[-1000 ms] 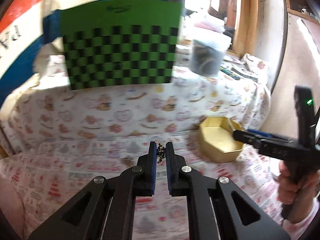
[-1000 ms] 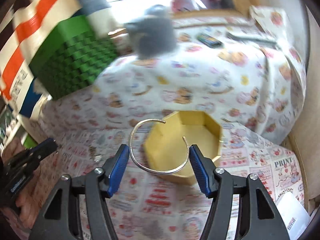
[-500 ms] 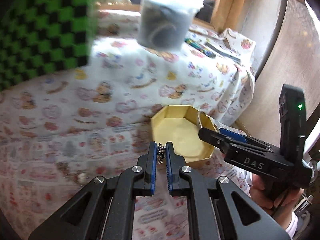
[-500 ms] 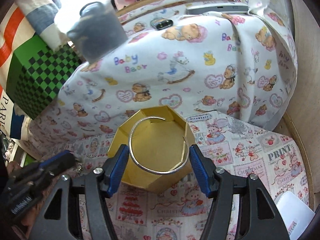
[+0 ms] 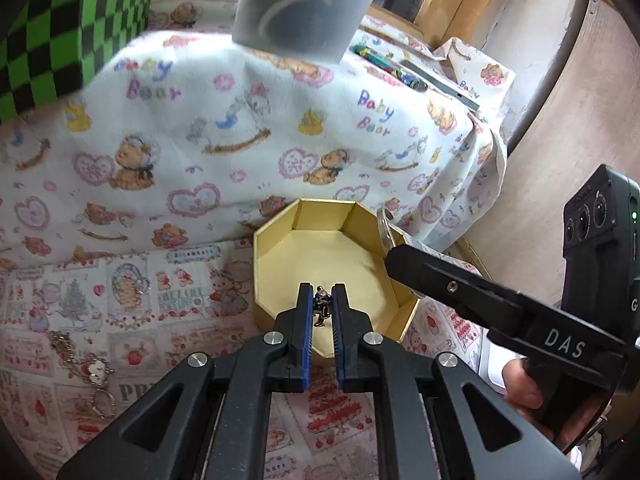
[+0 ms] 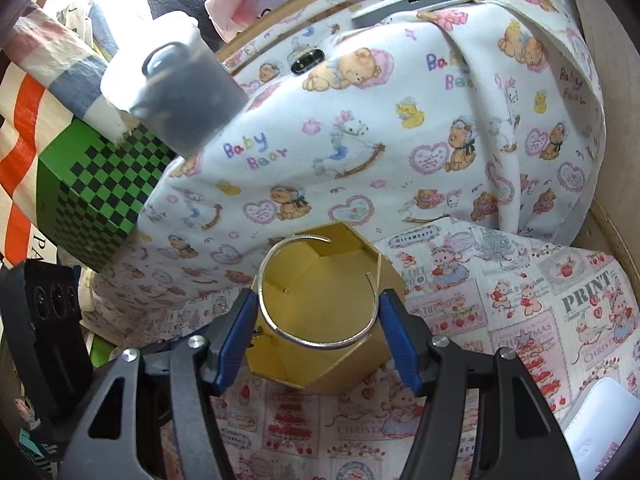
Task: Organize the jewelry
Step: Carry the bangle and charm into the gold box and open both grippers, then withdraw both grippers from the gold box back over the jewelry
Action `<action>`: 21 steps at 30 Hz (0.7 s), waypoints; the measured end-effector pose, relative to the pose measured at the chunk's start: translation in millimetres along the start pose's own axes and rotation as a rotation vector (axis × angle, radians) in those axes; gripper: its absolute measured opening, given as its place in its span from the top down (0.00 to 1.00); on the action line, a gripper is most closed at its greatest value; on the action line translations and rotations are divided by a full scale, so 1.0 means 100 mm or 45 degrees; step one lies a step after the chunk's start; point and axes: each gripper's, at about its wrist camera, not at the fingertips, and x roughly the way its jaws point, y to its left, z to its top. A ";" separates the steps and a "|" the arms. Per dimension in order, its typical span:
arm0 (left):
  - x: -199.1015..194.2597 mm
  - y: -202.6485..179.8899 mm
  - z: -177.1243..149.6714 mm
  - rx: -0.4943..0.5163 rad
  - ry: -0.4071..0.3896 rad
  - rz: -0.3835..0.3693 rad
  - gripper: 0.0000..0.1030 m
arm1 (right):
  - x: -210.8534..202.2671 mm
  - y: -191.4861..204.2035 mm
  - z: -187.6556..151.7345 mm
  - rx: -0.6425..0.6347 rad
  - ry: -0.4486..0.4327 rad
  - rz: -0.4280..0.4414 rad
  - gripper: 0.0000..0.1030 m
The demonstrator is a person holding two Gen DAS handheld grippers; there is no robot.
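A gold octagonal box [image 5: 280, 264] stands open on the printed cloth; it also shows in the right wrist view [image 6: 344, 372]. My left gripper [image 5: 322, 300] is shut on a small dark charm [image 5: 321, 306] and holds it over the box's near rim. My right gripper [image 6: 318, 300] is shut on a silver open bangle [image 6: 316, 342], gripped across its width, above the box. In the left wrist view the right gripper [image 5: 460, 288] reaches over the box's right rim, and an edge of the bangle [image 5: 386, 228] shows there.
A keychain and rings [image 5: 90, 372] lie on the cloth left of the box. A grey lidded tub [image 5: 300, 4] and a green checkered box [image 6: 96, 196] stand behind, on and beside a raised surface draped in bear cloth [image 6: 360, 160]. A white object [image 6: 600, 424] lies at right.
Both grippers have moved toward the gold box, each holding its piece. The charm now hangs over the near rim and the bangle is over the box opening.
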 end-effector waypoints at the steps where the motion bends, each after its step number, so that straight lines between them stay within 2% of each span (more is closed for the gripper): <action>1: 0.02 0.00 -0.01 0.003 0.004 -0.001 0.92 | -0.01 0.01 0.00 -0.010 -0.001 0.000 0.41; 9: -0.11 0.06 -0.07 0.038 -0.045 0.069 0.90 | 0.05 0.06 -0.01 -0.053 0.003 -0.040 0.40; 14: -0.42 0.05 -0.11 0.090 -0.127 0.133 0.72 | 0.01 0.07 -0.01 -0.076 -0.014 -0.055 0.36; 18: -0.69 0.04 -0.13 0.115 -0.201 0.193 0.70 | -0.05 0.14 -0.04 -0.130 -0.054 -0.101 0.32; 21: -0.90 0.06 -0.19 0.138 -0.256 0.242 0.57 | -0.11 0.28 -0.10 -0.205 -0.102 -0.156 0.28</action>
